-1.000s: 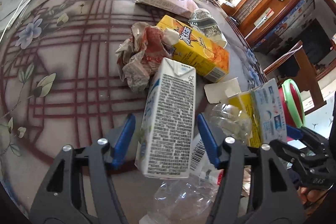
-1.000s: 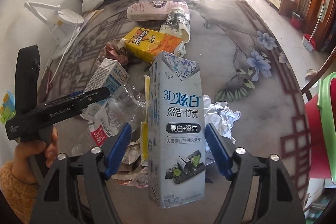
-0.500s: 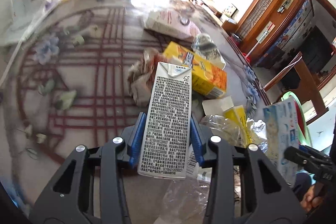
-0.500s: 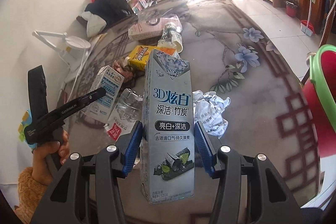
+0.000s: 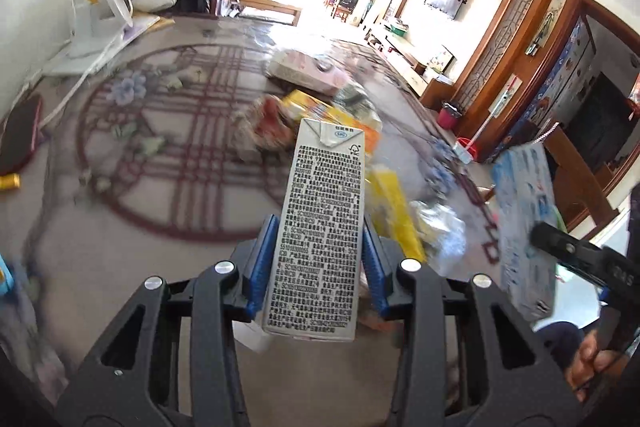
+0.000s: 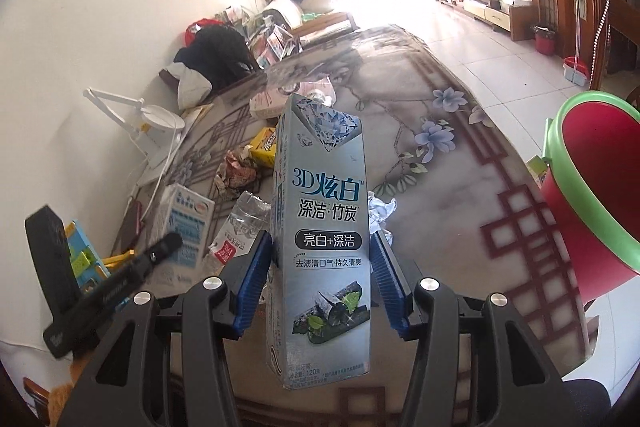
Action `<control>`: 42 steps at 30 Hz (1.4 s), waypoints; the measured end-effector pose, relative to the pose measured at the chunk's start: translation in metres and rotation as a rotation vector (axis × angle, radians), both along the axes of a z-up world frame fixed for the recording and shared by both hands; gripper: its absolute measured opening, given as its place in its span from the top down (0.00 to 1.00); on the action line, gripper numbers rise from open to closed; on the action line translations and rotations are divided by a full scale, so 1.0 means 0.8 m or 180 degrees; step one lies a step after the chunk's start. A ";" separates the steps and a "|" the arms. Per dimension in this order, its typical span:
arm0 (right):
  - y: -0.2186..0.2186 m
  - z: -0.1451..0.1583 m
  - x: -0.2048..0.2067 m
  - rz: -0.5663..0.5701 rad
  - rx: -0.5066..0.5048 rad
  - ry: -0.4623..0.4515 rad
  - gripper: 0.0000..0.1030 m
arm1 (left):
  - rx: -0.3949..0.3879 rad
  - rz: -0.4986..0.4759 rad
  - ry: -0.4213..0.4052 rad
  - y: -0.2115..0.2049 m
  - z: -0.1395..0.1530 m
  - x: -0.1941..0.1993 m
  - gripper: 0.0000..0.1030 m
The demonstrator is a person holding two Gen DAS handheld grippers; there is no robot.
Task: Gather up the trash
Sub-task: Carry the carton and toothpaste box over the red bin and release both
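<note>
While lifted off the table (image 6: pixel 460 187), two pieces of trash ride in the tools: left gripper (image 5: pixel 318 259) pinching a grey-printed drink carton (image 5: pixel 320 227) between its blue pads, right gripper (image 6: pixel 320 275) pinching a silver toothpaste box (image 6: pixel 320 227) the same way. Neither yet dropped into the red bin (image 6: pixel 592 195), standing just off the table edge to the right of the toothpaste box. Beyond that box, still lying on the table: a crushed clear bottle (image 6: pixel 244 223), a crumpled white paper (image 6: pixel 380 215), a reddish crumpled wrapper (image 6: pixel 236 173), a yellow carton (image 6: pixel 266 145), and farthest, a pink pack (image 6: pixel 280 99). Judged barely begun: first two items only in hand, at least five left to gather.
</note>
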State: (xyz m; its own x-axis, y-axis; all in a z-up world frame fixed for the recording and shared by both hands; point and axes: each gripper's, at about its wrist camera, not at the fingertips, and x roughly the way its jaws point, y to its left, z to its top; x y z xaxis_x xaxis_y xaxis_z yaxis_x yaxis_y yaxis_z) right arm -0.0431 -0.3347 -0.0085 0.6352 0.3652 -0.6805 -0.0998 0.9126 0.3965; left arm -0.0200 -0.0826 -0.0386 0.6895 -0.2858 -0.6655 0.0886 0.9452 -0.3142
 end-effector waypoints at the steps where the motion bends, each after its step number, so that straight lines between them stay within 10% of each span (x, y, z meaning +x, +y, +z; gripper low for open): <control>1: -0.006 0.000 -0.002 -0.0013 0.0041 -0.0014 0.52 | -0.0002 -0.0044 0.0001 -0.012 0.005 -0.003 0.62; 15: -0.132 0.020 -0.041 -0.0605 0.0362 -0.0228 0.52 | 0.0127 -0.0458 -0.0210 -0.136 0.053 -0.006 0.62; 42: -0.319 0.001 -0.017 -0.1772 -0.0240 -0.0248 0.50 | 0.0320 -0.1151 -0.0095 -0.261 0.038 -0.012 0.62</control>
